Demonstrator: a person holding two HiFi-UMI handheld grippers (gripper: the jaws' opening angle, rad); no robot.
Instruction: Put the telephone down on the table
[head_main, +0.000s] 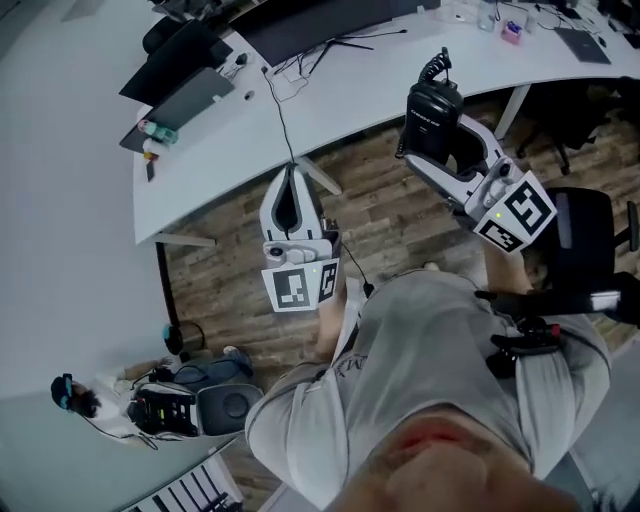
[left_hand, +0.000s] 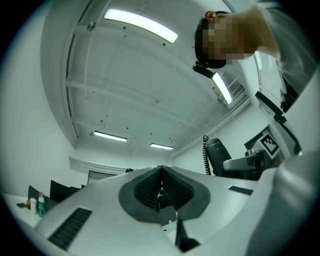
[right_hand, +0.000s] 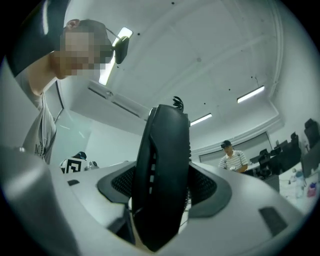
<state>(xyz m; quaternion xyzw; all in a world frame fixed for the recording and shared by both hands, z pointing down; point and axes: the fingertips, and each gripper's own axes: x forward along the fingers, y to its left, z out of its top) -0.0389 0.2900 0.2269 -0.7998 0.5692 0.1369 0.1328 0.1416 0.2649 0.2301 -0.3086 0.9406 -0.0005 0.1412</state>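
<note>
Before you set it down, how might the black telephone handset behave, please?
The black plastic telephone handset looks rigid and smooth, so it may slip in the right claw. Its coiled cord looks springy and may tug it.

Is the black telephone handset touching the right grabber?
Touching. The right gripper view shows the right gripper clamped on the black telephone handset, pads pressing its sides.

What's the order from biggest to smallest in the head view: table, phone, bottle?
1. table
2. phone, which is nearer the camera, so it looks bigger than it is
3. bottle
</note>
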